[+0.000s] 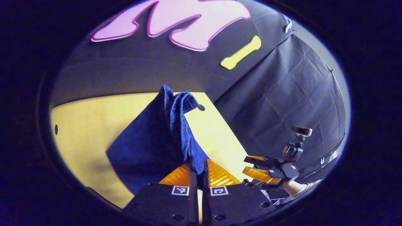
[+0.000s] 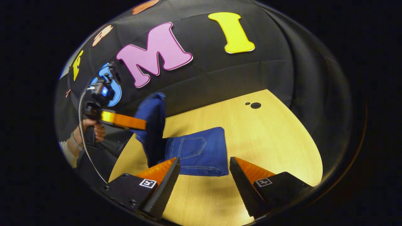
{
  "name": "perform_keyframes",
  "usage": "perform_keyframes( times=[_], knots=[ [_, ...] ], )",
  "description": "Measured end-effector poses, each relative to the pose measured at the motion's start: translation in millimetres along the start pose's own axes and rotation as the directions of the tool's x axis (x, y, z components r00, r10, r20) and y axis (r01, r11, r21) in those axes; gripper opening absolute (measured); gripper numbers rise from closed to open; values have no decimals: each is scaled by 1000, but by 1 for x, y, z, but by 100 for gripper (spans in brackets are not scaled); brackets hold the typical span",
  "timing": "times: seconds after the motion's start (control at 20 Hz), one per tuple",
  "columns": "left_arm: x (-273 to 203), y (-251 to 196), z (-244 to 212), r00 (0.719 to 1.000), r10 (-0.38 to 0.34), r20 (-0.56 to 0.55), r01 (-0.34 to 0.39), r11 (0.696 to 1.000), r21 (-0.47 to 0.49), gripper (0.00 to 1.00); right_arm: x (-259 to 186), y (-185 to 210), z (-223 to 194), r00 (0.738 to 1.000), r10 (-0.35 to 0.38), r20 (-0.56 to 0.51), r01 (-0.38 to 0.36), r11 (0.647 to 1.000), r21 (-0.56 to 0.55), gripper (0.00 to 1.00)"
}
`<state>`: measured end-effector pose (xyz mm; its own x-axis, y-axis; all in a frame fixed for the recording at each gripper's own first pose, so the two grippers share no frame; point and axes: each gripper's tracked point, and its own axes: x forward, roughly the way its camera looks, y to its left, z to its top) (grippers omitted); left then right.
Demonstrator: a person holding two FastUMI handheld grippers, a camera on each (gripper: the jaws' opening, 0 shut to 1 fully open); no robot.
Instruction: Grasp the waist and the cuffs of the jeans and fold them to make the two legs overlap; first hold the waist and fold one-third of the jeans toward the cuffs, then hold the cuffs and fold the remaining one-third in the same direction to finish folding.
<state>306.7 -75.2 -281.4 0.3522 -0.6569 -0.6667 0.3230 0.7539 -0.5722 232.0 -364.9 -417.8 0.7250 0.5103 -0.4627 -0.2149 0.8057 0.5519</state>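
Observation:
The dark blue jeans point(image 1: 150, 141) are partly lifted off the wooden table point(image 1: 88, 125). My left gripper point(image 1: 199, 168) is shut on a bunched, seamed edge of the denim, which hangs from it down to the tabletop. In the right gripper view that same gripper point(image 2: 143, 124) holds the raised leg part up at the left, while the folded part of the jeans point(image 2: 198, 150) with a back pocket lies flat on the table. My right gripper point(image 2: 204, 163) stands open just short of that flat part, nothing between its fingers. It also appears open at the right, off the table's edge point(image 1: 251, 165).
The pale wooden tabletop point(image 2: 267, 135) spreads to the right of the jeans, with a small dark hole point(image 2: 255, 105) near its far edge. A hand point(image 2: 94, 131) grips the left gripper's handle. Black cloth walls close in behind and beside the table.

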Motion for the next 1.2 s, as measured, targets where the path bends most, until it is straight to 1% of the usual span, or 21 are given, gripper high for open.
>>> perform_keyframes(
  times=[0.1,0.2,0.25,0.3,0.35,0.4,0.45,0.5,0.55,0.6,0.65,0.75,0.8,0.9,1.0,1.05,1.15,1.2],
  knots=[
    [61,11,-33,993,71,-96,-70,997,11,10,-11,-9,6,1000,-3,12,3,1000,-9,97],
    [106,22,-60,976,126,-179,-135,990,-38,10,-18,-18,4,1000,-2,4,3,999,-42,97],
    [119,27,-66,969,146,-199,-160,986,-56,11,-21,-24,2,1000,-9,-6,9,997,-71,97],
    [128,34,-68,963,166,-213,-181,982,-54,11,-22,-29,1,1000,-10,-18,8,995,-100,97],
    [135,33,-70,961,168,-222,-183,982,-51,18,-22,-31,-1,1000,-5,-30,2,992,-124,97],
    [135,29,-71,963,155,-221,-171,984,-56,17,-21,-31,-1,999,5,-42,-11,990,-142,97],
    [139,16,-71,972,107,-209,-127,988,-88,26,-21,-30,-2,999,17,-51,-24,987,-156,97],
    [140,3,-63,980,82,-181,-103,988,-112,63,-19,-30,-1,998,27,-60,-37,985,-171,97],
    [135,-1,-59,987,92,-135,-106,989,-100,100,-17,-29,1,998,35,-61,-45,981,-186,97],
    [130,-3,-53,991,110,-79,-115,991,-71,97,-18,-27,5,998,39,-56,-50,979,-200,97],
    [120,-7,-44,992,123,-20,-124,992,-38,97,-18,-24,10,998,46,-46,-54,977,-207,97],
    [85,-19,-27,983,148,109,-151,988,18,97,-20,-14,21,998,62,-15,-64,976,-210,97],
    [63,-24,-22,970,169,175,-178,983,35,97,-23,-9,25,998,63,0,-61,975,-215,97],
    [11,-36,-16,927,213,309,-243,968,60,97,-32,2,34,997,59,43,-47,969,-244,97],
    [-40,-48,-20,865,251,435,-308,949,65,97,-51,24,46,992,73,106,-40,958,-284,97],
    [-69,-50,-30,833,265,486,-333,941,58,97,-63,34,49,988,73,132,-29,950,-310,97],
    [-119,-56,-57,768,297,567,-385,922,38,97,-91,54,52,981,76,180,-9,936,-351,96],
    [-135,-59,-72,745,314,589,-411,911,33,96,-97,64,50,977,86,196,-8,930,-367,97]
  ],
)
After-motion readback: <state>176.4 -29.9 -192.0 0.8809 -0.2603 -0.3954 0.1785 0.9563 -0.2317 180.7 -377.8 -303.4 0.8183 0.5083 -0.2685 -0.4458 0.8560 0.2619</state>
